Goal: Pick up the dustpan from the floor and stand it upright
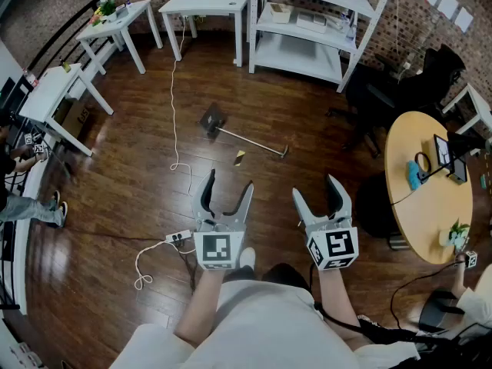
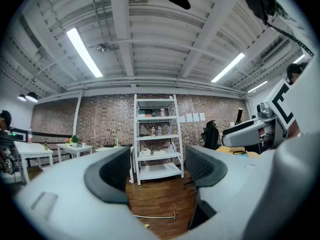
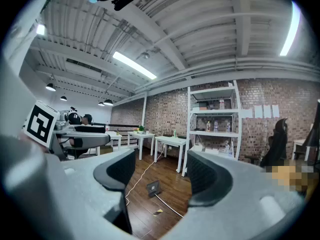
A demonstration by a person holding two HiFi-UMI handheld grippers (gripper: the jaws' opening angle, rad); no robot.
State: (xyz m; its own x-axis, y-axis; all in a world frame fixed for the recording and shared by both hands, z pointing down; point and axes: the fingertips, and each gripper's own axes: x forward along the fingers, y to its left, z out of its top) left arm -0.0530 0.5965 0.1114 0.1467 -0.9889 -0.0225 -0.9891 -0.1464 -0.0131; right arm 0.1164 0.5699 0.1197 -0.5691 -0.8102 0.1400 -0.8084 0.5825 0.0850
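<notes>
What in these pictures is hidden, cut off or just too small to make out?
- Left gripper view: only the handle end of the dustpan shows; the left gripper hides its pan.
- Head view: the yellow scrap near the handle is too small to identify.
- Head view: the person at the left edge is cut off by the frame.
- Head view: items on the shelf unit are too small to name.

A dark wooden floor (image 1: pixel 131 198) runs up to a brick wall (image 2: pixel 100 124). A white shelving unit (image 1: pixel 304 29) stands against the wall, with small white tables (image 1: pixel 206 4) to its left (three, following the corner). To the right are a round wooden table (image 1: pixel 419 221) and a black office chair (image 1: pixel 384 94). Tube lights (image 2: pixel 84 51) glow under the white beamed ceiling (image 2: pixel 150 39).
</notes>
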